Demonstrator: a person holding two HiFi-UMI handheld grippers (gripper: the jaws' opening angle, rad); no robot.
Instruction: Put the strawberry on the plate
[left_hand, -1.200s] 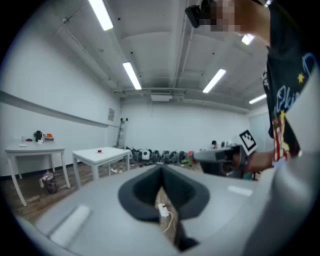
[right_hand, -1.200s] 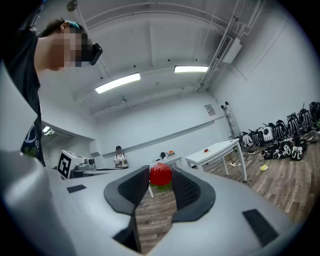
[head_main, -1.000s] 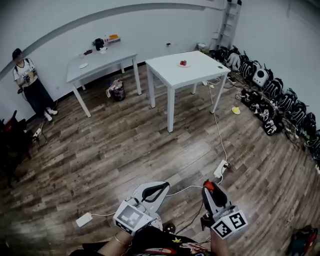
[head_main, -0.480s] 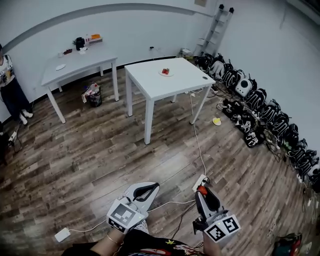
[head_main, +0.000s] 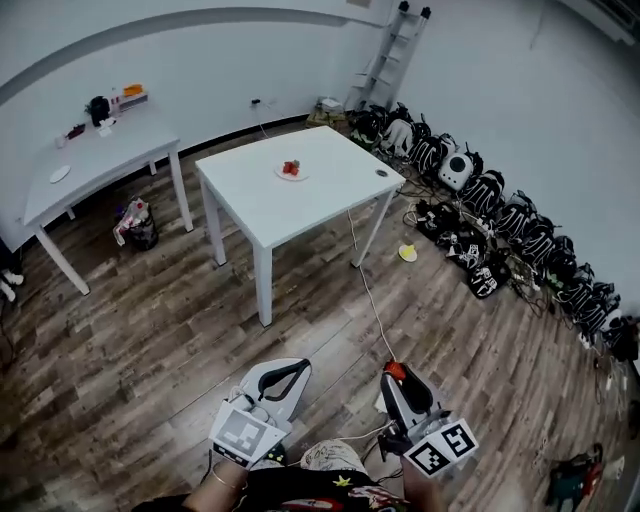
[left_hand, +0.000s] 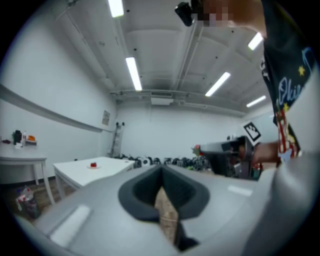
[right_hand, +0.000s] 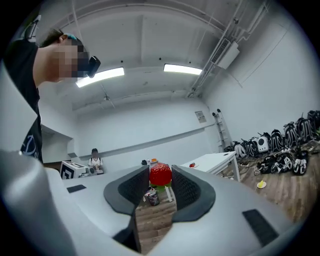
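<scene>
In the right gripper view a red strawberry (right_hand: 160, 175) with a green cap sits between the pads of my right gripper (right_hand: 161, 173), which is shut on it. The head view shows that gripper (head_main: 394, 374) low at the right, over the wooden floor, with the strawberry (head_main: 395, 370) red at its tip. My left gripper (head_main: 288, 369) is beside it, jaws together and empty; they meet at the tip (left_hand: 161, 168). Far ahead stands a white table (head_main: 310, 200) with a small plate (head_main: 290, 173) on which lies another red fruit.
A second white table (head_main: 90, 160) with small items stands at the back left, a bag (head_main: 137, 222) below it. Backpacks (head_main: 480, 220) line the right wall, near a ladder (head_main: 385, 50). A cable (head_main: 365, 285) and a yellow object (head_main: 407, 254) lie on the floor. A person (right_hand: 94, 159) stands by the far wall.
The head view has swung right and forward: the table with the plate has shifted left and closer. Both grippers keep their place low in the view, the right still holding the strawberry.
</scene>
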